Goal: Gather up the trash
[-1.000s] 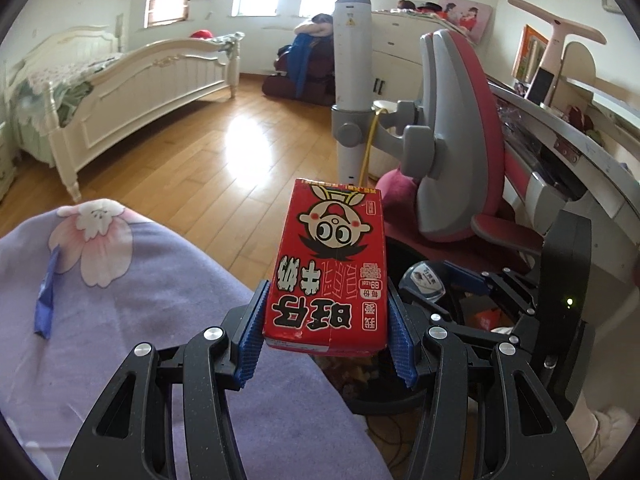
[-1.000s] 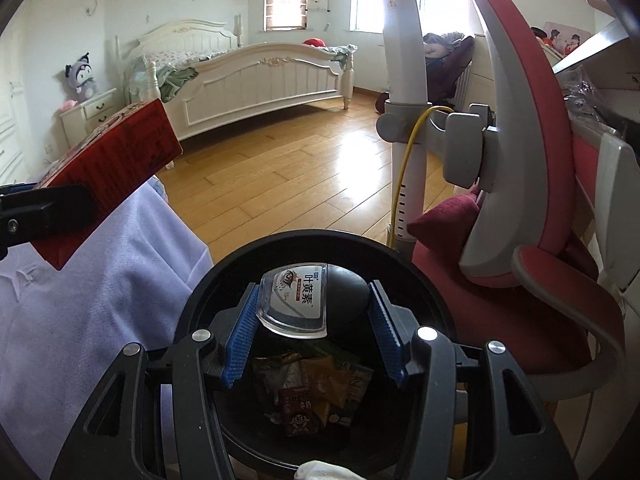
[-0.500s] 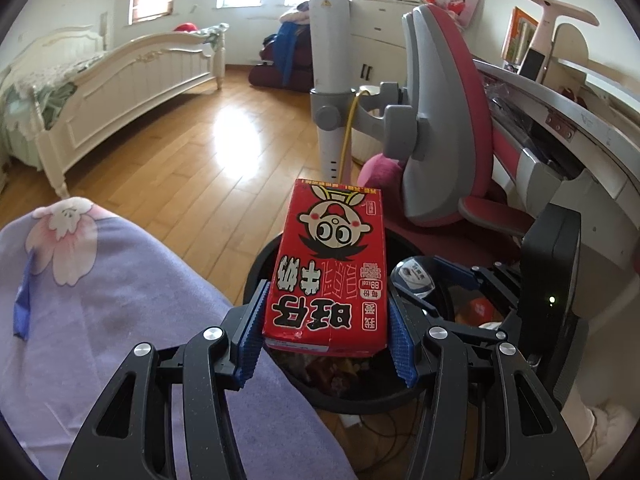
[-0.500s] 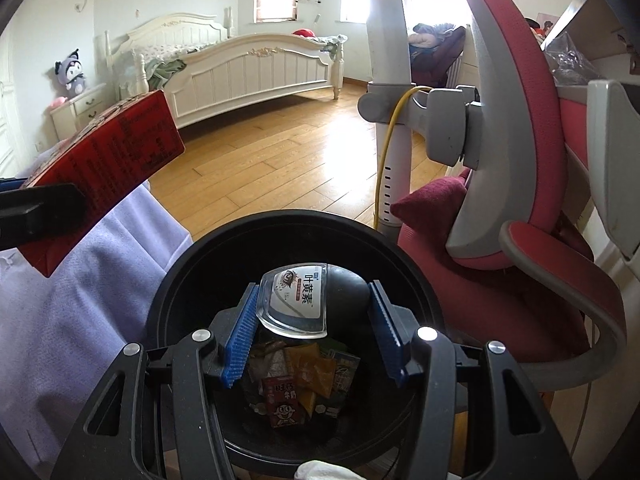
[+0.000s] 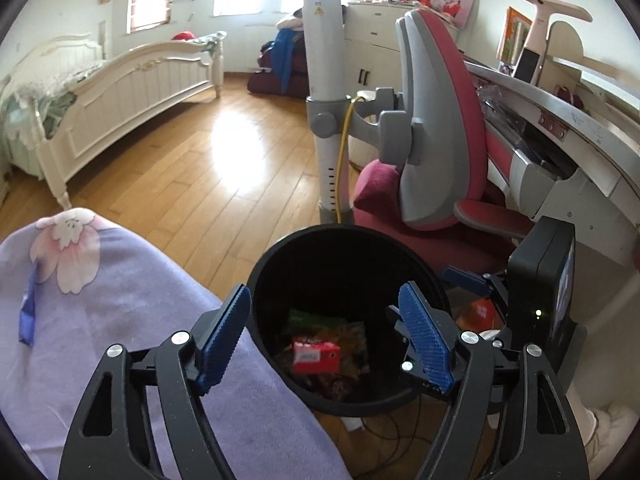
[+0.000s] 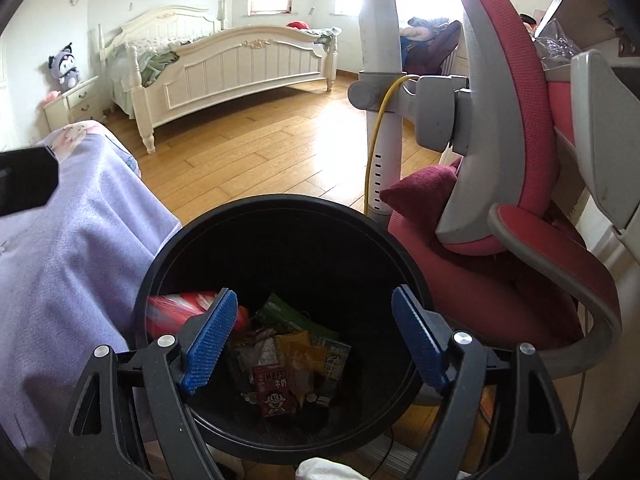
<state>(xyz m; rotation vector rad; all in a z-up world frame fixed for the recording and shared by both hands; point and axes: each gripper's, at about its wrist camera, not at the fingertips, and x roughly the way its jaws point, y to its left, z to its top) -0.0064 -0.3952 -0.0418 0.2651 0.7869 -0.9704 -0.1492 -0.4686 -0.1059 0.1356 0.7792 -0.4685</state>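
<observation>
Both tongs have just sprung apart and grip nothing: the left tongs have let go the red carton, which drops at six o'clock into the black bin; the right tongs gape above it, so both pieces are binned.

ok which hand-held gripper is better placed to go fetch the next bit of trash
Neither clearly. The left hand-held gripper and right hand-held gripper both hang open and empty over the black bin, having just been opening. No trash outside the bin shows in either view, so neither side has a visible advantage.
</observation>
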